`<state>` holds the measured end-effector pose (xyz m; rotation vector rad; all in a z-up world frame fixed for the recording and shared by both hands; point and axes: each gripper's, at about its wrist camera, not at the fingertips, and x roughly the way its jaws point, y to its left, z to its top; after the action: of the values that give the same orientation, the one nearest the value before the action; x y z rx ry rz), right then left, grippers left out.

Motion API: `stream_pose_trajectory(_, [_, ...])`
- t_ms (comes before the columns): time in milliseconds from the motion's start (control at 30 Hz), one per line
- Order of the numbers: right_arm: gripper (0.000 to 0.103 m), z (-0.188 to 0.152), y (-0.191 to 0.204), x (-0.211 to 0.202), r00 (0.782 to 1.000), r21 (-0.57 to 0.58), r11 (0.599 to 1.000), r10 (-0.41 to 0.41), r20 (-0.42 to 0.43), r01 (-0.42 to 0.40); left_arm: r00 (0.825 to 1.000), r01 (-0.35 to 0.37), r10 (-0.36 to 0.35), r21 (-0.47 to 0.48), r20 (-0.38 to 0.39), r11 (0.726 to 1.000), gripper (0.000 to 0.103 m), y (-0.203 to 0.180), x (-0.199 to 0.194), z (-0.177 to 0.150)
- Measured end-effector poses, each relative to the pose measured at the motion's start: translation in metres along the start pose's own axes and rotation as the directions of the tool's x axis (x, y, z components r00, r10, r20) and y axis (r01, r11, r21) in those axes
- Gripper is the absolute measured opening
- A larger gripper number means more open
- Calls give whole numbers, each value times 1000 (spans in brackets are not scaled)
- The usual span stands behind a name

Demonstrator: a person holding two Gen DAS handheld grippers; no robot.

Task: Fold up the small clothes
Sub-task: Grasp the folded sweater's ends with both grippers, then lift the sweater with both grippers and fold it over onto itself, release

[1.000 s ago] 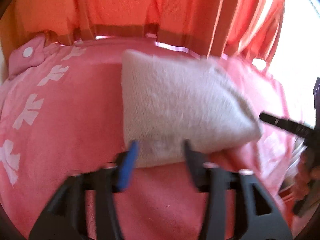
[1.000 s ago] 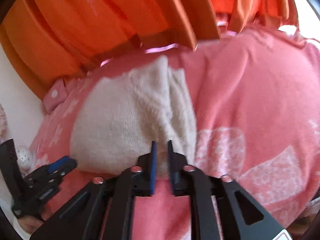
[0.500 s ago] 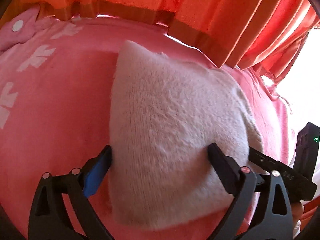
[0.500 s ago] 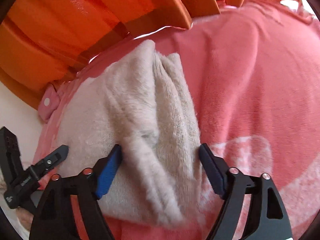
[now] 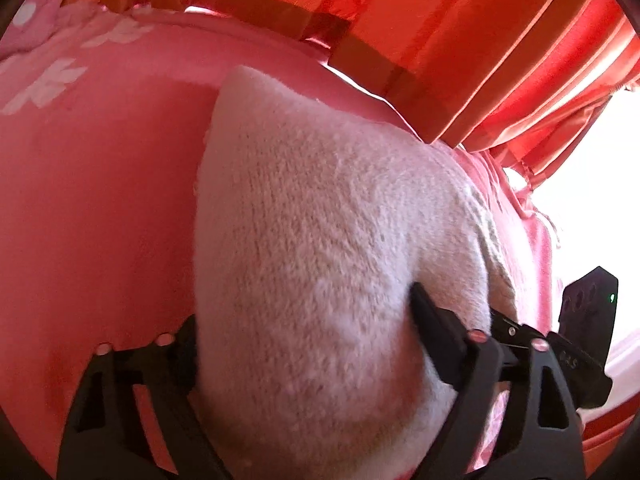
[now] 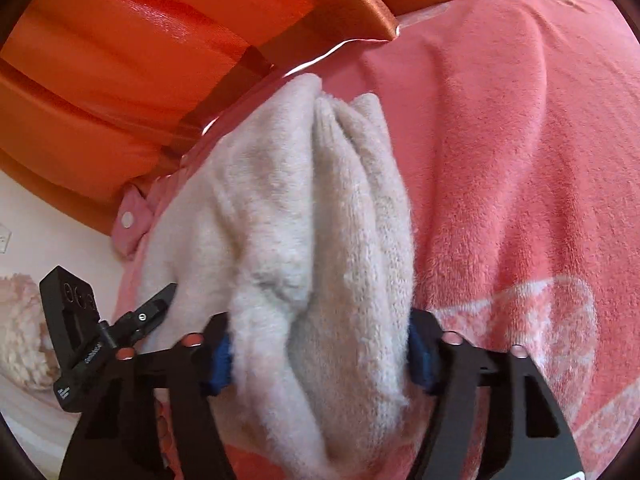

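**Folded knit gripped from both sides**

A cream fluffy knitted garment (image 5: pixel 320 248), folded into a thick bundle, is seen lying on a pink towelling bed cover (image 5: pixel 100 208) below orange curtains (image 5: pixel 440 20).

At the bundle's left side, the left gripper (image 5: pixel 304 320) is set around the near edge. Its jaws have just been closing and are pressed into the wide fold from both sides.

At the right side, where the layered fold edges are shown, the right gripper (image 6: pixel 320 348) is clamped on the garment. Its jaws have also just been closing, and the blue pads (image 6: pixel 222 360) are sunk into the cloth, which is bunched between them.
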<state>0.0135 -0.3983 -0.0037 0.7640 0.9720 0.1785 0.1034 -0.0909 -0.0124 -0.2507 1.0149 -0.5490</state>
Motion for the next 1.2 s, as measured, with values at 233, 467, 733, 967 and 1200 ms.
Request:
stream_pose_trajectory(233, [30, -6, 14, -27, 1000, 10, 1000, -17, 24, 16, 996, -88, 91, 163, -11, 983, 53, -35, -31, 0])
stream_pose_trajectory(467, [32, -52, 11, -56, 999, 33, 999, -29, -28, 30, 993, -31, 51, 174, -110, 984, 54, -33, -56, -36])
stream_pose_trajectory(733, [68, -55, -13, -29, 998, 159, 987, 17, -61, -7, 983, 25, -26, -11, -181, 1000, 86, 6, -35, -50])
stream_pose_trajectory(967, [36, -42, 17, -38, 1000, 83, 996, -14, -23, 16, 980, 115, -121, -48, -156, 992, 54, 5, -46, -40])
stream_pose_trajectory(1200, [30, -19, 103, -112, 985, -101, 995, 17, 169, 0, 969, 247, -249, 73, 10, 966, 45, -25, -127, 3])
